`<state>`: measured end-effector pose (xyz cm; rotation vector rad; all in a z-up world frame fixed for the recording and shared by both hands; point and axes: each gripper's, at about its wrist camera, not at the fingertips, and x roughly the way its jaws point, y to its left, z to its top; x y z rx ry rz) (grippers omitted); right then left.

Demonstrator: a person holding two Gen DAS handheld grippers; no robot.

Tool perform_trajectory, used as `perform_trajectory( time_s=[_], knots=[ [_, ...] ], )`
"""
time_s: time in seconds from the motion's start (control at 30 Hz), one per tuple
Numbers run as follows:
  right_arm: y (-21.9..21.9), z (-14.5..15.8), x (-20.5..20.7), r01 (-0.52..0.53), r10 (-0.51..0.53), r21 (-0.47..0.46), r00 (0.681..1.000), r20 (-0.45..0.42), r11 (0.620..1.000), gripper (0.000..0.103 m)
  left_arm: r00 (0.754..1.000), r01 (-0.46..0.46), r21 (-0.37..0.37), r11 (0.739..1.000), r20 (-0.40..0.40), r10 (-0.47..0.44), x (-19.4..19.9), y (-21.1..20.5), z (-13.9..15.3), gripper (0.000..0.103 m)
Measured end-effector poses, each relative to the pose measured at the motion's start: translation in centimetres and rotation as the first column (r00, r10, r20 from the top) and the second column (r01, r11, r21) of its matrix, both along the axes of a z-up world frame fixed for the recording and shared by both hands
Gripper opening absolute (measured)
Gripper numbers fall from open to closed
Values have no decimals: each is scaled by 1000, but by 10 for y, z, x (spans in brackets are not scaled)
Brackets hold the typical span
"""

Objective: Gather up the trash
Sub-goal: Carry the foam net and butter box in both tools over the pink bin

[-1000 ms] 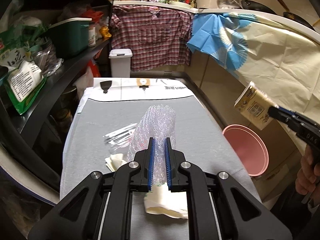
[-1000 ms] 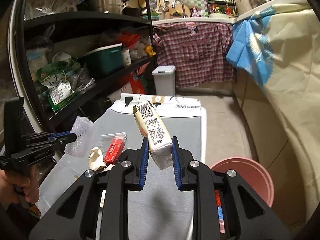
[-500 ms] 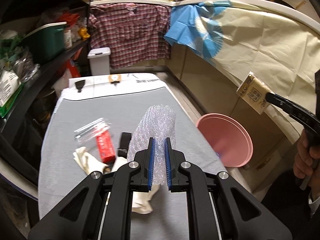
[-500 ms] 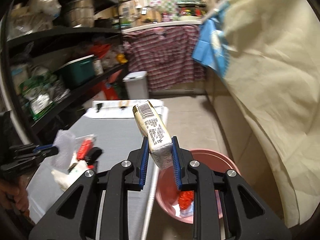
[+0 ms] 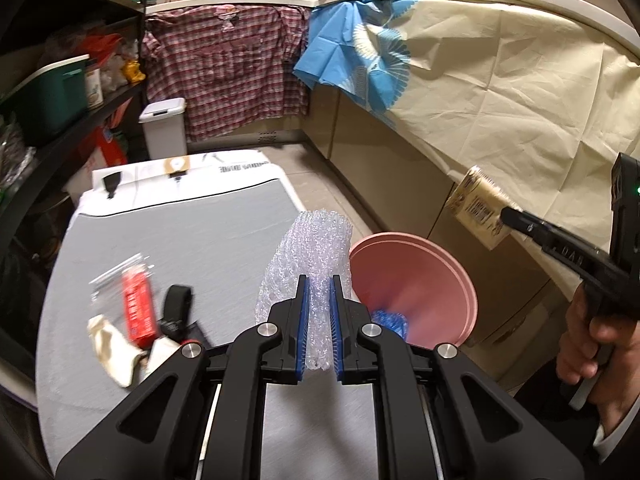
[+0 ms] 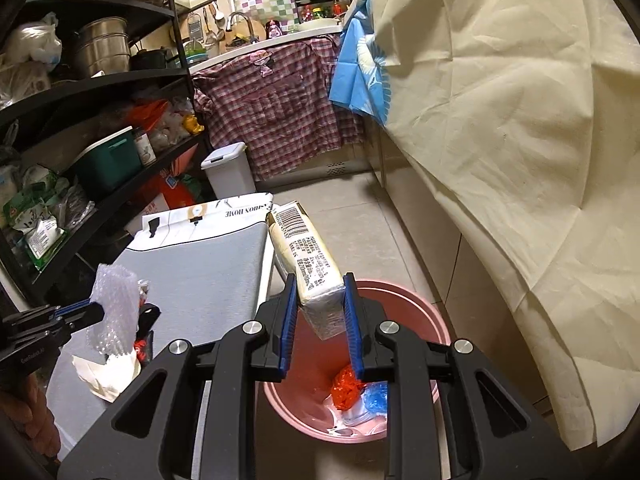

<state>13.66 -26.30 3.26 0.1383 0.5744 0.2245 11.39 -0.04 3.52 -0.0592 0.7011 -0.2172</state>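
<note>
The left gripper point(image 5: 319, 300), at the lower centre of the left wrist view, is clamping a strip of bubble wrap point(image 5: 310, 252) that is standing up between its blue pads, over the right edge of the grey desk point(image 5: 192, 236). The right gripper point(image 6: 320, 312), at the lower centre of the right wrist view, is squeezing a cream carton point(image 6: 308, 256) with a barcode, tilted up and away, above the pink bucket point(image 6: 400, 300) sitting on the floor beside the desk. Orange and blue scraps point(image 6: 360, 394) are lying in the bucket's bottom. At the lower left of the left wrist view, a red packet point(image 5: 138, 312), crumpled paper point(image 5: 116, 354) and a black object point(image 5: 176, 312) are lying on the desk.
</note>
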Motion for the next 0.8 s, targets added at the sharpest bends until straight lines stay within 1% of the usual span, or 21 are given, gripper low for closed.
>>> perform_trajectory(
  time_s=[0.27,0.47,0.8],
  knots=[
    [-5,-4,11,42,-42,2,999,-15,999,23,998,57,13,998,-4,-57,24,-44,-2,10],
    [-10,-8,18,62,-62,-2,998,-30,998,23,995,98,16,995,-10,-98,40,-70,-5,10],
    [-12,-13,28,84,-83,7,995,-53,996,23,990,135,26,990,-37,-134,61,-93,-16,10]
  ],
)
